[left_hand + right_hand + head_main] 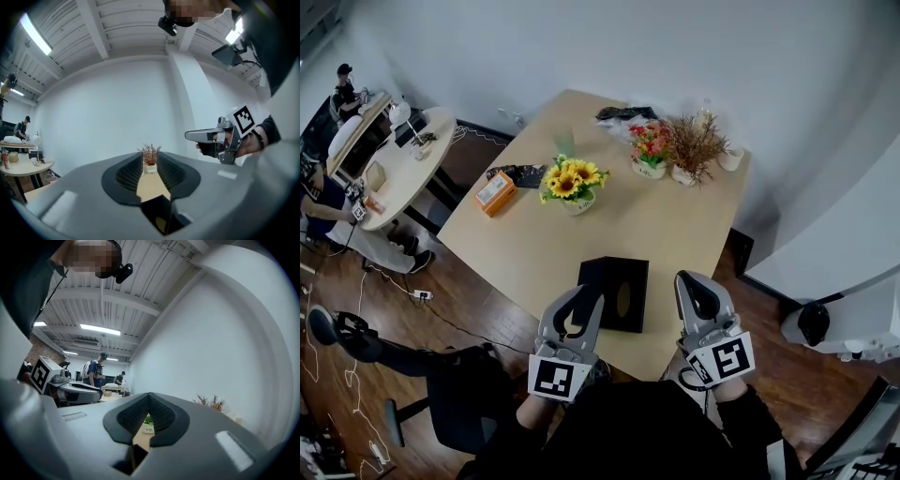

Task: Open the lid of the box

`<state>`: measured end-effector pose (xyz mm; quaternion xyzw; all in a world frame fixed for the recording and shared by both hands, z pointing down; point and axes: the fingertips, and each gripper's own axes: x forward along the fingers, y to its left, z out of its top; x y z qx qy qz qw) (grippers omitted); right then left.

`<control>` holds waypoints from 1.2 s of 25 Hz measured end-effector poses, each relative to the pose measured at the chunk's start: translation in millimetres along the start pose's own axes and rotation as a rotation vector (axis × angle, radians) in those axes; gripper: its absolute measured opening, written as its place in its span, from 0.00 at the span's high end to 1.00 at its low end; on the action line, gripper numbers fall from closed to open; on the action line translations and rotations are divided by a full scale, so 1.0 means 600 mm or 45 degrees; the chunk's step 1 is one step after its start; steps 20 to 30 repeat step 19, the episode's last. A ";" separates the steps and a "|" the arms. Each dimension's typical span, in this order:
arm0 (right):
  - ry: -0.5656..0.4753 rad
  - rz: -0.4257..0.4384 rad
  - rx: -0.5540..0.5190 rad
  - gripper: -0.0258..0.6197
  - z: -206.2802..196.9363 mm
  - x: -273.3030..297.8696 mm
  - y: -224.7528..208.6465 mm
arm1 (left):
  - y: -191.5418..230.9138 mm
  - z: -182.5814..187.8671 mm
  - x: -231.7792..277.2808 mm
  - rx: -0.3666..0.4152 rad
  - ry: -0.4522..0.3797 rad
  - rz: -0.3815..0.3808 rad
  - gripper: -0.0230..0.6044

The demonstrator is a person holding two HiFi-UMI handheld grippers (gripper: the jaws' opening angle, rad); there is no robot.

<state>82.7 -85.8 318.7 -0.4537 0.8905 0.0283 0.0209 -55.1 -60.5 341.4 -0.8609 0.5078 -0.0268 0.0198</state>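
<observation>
Left tongs [580, 302]: we see a grey shell with black lining inside.
Right tongs [700, 291]: the same grey shell, black inside.
Pads [127, 174]: black and finely ribbed.
Marker cubes [554, 377]: white faces, each with a black square pattern, at the frame's lower centre.
Sleeves [525, 441]: we wear long black ones.

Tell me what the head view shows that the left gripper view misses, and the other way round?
Only the head view shows the yellow sunflower bouquet in its white pot, the flat orange carton and the pink-and-red flowers in a pot. Only the left gripper view shows the white beamed ceiling with its strip light. Both show the pale wooden table, the flat black box, the dried brown plant in a white pot and the right gripper.
</observation>
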 end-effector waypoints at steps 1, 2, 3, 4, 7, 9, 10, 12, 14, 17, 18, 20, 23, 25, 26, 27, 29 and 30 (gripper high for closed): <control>-0.002 -0.003 -0.003 0.96 0.001 -0.001 0.000 | 0.001 -0.001 -0.001 -0.001 0.003 0.001 0.84; -0.003 -0.006 -0.005 0.96 0.002 -0.002 -0.001 | 0.002 -0.003 -0.002 -0.001 0.008 0.002 0.84; -0.002 -0.009 -0.007 0.96 0.002 -0.003 -0.002 | 0.003 -0.006 -0.003 -0.001 0.013 0.002 0.84; -0.001 -0.013 -0.007 0.96 0.002 -0.004 -0.004 | 0.004 -0.008 -0.005 -0.004 0.019 0.003 0.84; 0.007 -0.029 -0.004 0.96 -0.001 -0.009 -0.010 | 0.006 -0.017 -0.009 -0.017 0.033 0.003 0.84; 0.014 -0.039 -0.002 0.96 -0.004 -0.013 -0.013 | 0.005 -0.021 -0.010 -0.017 0.039 0.000 0.84; 0.018 -0.043 -0.001 0.96 -0.006 -0.015 -0.015 | 0.004 -0.022 -0.009 -0.015 0.040 -0.002 0.84; 0.025 -0.048 0.001 0.96 -0.009 -0.017 -0.017 | 0.003 -0.022 -0.007 -0.013 0.043 -0.007 0.84; 0.030 -0.050 0.002 0.96 -0.010 -0.018 -0.017 | 0.004 -0.021 -0.006 -0.008 0.045 -0.010 0.84; 0.035 -0.052 -0.003 0.96 -0.010 -0.016 -0.016 | 0.005 -0.023 -0.003 -0.005 0.046 -0.014 0.84; 0.037 -0.052 -0.004 0.96 -0.010 -0.016 -0.016 | 0.005 -0.023 -0.003 -0.005 0.047 -0.016 0.84; 0.038 -0.052 -0.006 0.96 -0.011 -0.015 -0.015 | 0.006 -0.024 -0.002 -0.005 0.049 -0.017 0.84; 0.038 -0.052 -0.006 0.96 -0.011 -0.015 -0.015 | 0.006 -0.024 -0.002 -0.005 0.049 -0.017 0.84; 0.038 -0.052 -0.006 0.96 -0.011 -0.015 -0.015 | 0.006 -0.024 -0.002 -0.005 0.049 -0.017 0.84; 0.038 -0.052 -0.006 0.96 -0.011 -0.015 -0.015 | 0.006 -0.024 -0.002 -0.005 0.049 -0.017 0.84; 0.038 -0.052 -0.006 0.96 -0.011 -0.015 -0.015 | 0.006 -0.024 -0.002 -0.005 0.049 -0.017 0.84; 0.038 -0.052 -0.006 0.96 -0.011 -0.015 -0.015 | 0.006 -0.024 -0.002 -0.005 0.049 -0.017 0.84; 0.038 -0.052 -0.006 0.96 -0.011 -0.015 -0.015 | 0.006 -0.024 -0.002 -0.005 0.049 -0.017 0.84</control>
